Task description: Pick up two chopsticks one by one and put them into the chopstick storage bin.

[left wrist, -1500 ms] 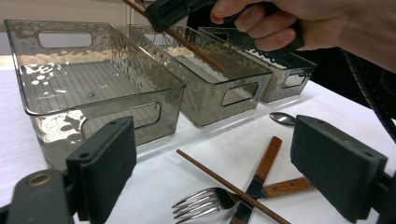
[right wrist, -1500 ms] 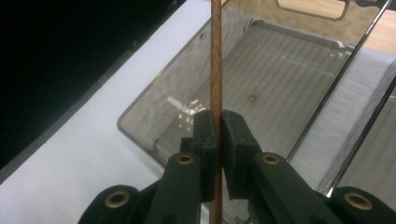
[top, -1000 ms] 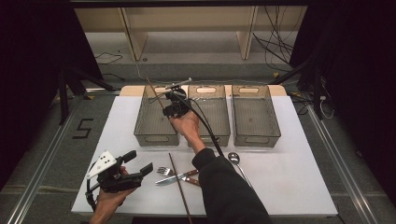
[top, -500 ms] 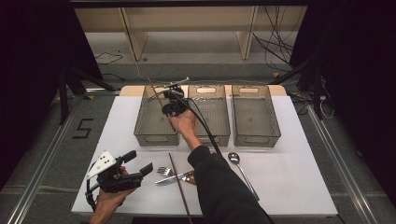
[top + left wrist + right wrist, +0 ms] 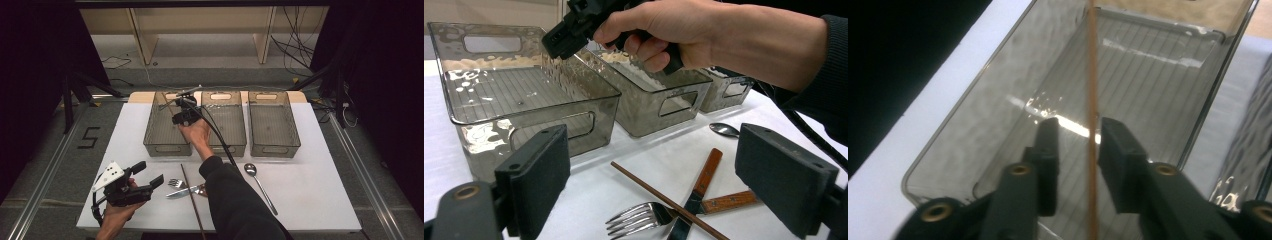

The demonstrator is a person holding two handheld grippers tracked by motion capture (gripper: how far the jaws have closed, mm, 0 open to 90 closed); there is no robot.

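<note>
Left gripper [image 5: 150, 173]: nearest me, well short of the left bin [image 5: 167, 148]; jaws spread wide, nothing between them.
Desk chopstick [image 5: 192, 200]: on the desk just short of the left bin's front wall, long axis pointing towards that wall.
Fork [image 5: 176, 183], knife [image 5: 187, 191]: touching that chopstick, wooden handles.
Spoon [image 5: 251, 170]: to the right of the left bin, short of the middle bin [image 5: 225, 147].
Right gripper [image 5: 1078, 131]: over the left bin; jaws have just been opening and stand part open.
Held chopstick [image 5: 1092, 75]: between those jaws and close to one pad, not visibly pinched. Its long axis runs along the bin's length, above the ribbed floor. I judge it is being released into this bin.
Right bin [image 5: 275, 150]: farthest sideways from the left bin.
Writing: "5" [image 5: 89, 137] on the floor, left of the left bin.
</note>
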